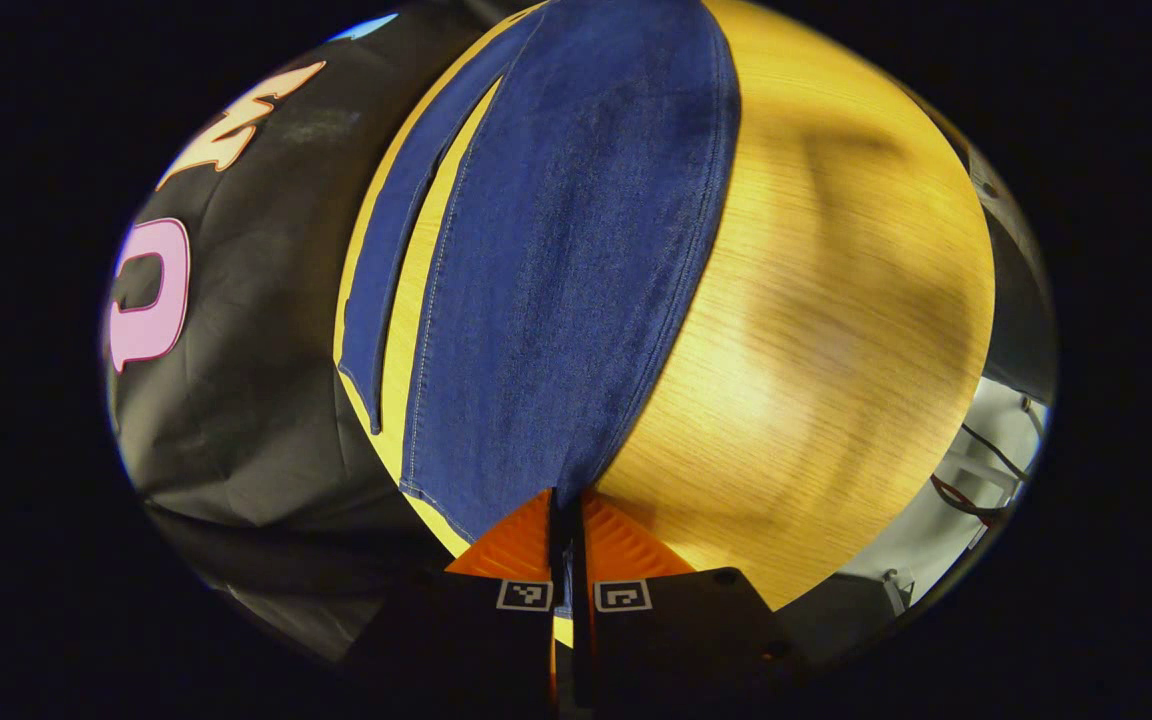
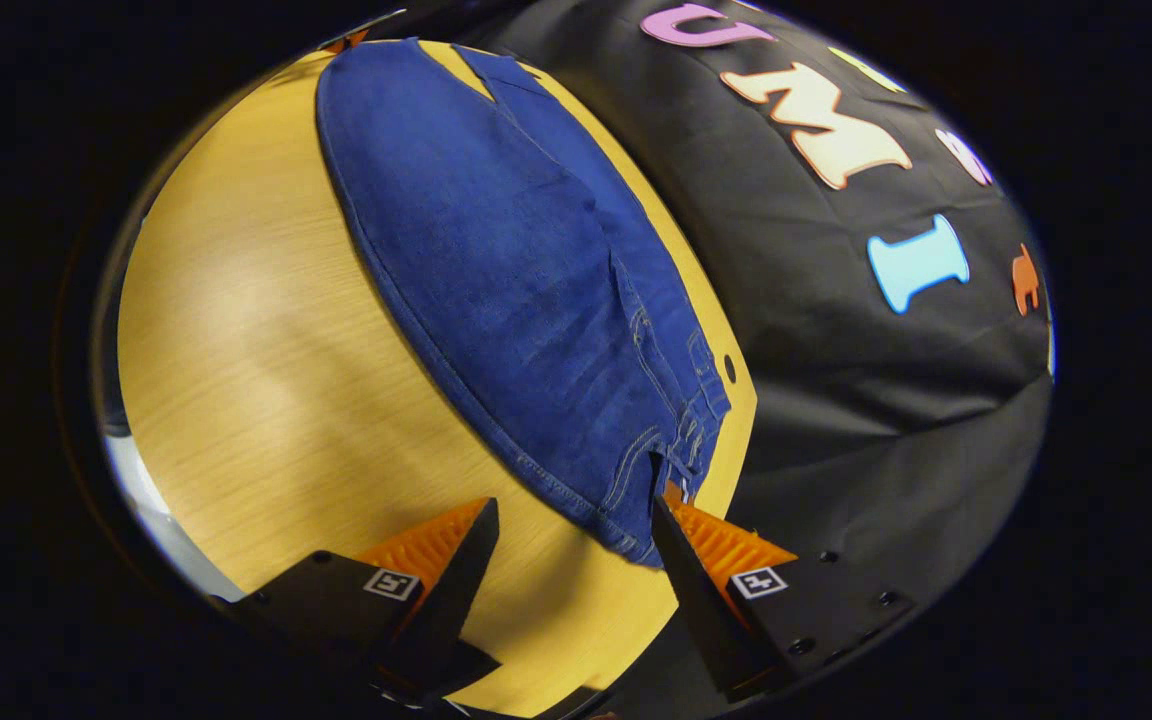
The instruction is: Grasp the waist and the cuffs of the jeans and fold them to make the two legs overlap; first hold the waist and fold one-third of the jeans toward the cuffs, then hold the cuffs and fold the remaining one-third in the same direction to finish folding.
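Note:
Blue jeans lie lengthwise on the wooden table, one leg on top of the other. The lower leg peeks out as a strip on the left. At the hemmed cuff end, my left gripper is shut on the denim's edge, fingers nearly touching. In the right gripper view the waist end of the jeans, with belt loops and seams, lies closest to me. My right gripper stands open just over the table, and its right finger touches the waistband corner.
The black cloth wall hangs right behind the table's far edge, close to the jeans. Bare wood stretches on the near side of the jeans. Past the table edge, cables and a pale floor show.

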{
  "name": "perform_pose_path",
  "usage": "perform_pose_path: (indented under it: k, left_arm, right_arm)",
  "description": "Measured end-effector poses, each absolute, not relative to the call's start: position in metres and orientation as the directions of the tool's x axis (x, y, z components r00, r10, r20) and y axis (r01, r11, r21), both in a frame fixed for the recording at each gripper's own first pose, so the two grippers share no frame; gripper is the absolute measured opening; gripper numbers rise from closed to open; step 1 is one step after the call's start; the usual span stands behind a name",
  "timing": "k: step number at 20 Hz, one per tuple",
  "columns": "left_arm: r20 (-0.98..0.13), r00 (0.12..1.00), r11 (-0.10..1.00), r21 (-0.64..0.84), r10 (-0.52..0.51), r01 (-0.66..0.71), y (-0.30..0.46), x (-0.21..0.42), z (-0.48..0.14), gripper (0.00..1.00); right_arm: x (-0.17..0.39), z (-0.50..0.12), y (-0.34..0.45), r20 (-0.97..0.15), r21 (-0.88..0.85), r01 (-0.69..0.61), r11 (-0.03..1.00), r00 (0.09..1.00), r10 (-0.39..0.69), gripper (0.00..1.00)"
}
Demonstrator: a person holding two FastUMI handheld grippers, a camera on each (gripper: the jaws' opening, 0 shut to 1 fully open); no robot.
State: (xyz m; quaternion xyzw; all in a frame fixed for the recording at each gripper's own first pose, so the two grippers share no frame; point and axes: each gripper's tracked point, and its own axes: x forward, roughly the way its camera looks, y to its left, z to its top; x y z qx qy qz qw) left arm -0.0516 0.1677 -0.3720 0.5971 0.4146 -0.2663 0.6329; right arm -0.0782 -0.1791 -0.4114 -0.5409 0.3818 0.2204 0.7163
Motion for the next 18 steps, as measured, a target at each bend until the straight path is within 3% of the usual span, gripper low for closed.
perform_pose_path:
  k: [2, 3, 6, 8, 10, 12, 14, 15, 18]
  left_arm:
    - [-0.84, 0.516, 0.146, 0.538, 0.167, 0.83, 0.167, -0.052, -0.371, 0.01]
    - [-0.84, 0.515, 0.148, 0.538, 0.17, 0.83, 0.168, -0.052, -0.371, 0.01]
    - [-0.841, 0.509, 0.166, 0.536, 0.182, 0.827, 0.169, -0.052, -0.372, 0.01]
    - [-0.841, 0.508, 0.168, 0.537, 0.189, 0.827, 0.169, -0.051, -0.372, 0.0]
    - [-0.838, 0.51, 0.169, 0.541, 0.195, 0.824, 0.17, -0.051, -0.372, 0.01]
    - [-0.836, 0.51, 0.182, 0.544, 0.202, 0.819, 0.17, -0.051, -0.372, 0.01]
    - [-0.843, 0.496, 0.207, 0.533, 0.206, 0.82, 0.17, -0.05, -0.372, 0.01]
    - [-0.851, 0.48, 0.234, 0.521, 0.214, 0.821, 0.171, -0.052, -0.372, 0.01]
    - [-0.878, 0.424, 0.387, 0.479, 0.223, 0.788, 0.166, -0.048, -0.366, 0.0]
  right_arm:
    - [-0.07, -0.42, -0.18, -0.801, -0.59, -0.754, 0.289, 0.592, -0.091, 0.95]
    - [-0.065, -0.419, -0.179, -0.794, -0.601, -0.755, 0.263, 0.601, -0.088, 0.86]
    - [-0.053, -0.43, -0.179, -0.794, -0.603, -0.757, 0.253, 0.601, -0.094, 0.86]
    - [-0.051, -0.437, -0.18, -0.813, -0.576, -0.772, 0.268, 0.575, -0.091, 0.77]
    - [-0.055, -0.444, -0.18, -0.84, -0.535, -0.792, 0.296, 0.535, -0.086, 0.65]
    - [-0.062, -0.452, -0.177, -0.85, -0.52, -0.8, 0.299, 0.519, -0.088, 0.42]
    - [-0.055, -0.443, -0.174, -0.793, -0.604, -0.763, 0.229, 0.604, -0.076, 0.18]
    - [-0.054, -0.441, -0.175, -0.786, -0.612, -0.753, 0.242, 0.614, -0.078, 0.07]
    - [-0.05, -0.432, -0.178, -0.775, -0.593, -0.68, 0.431, 0.627, -0.078, 0.04]
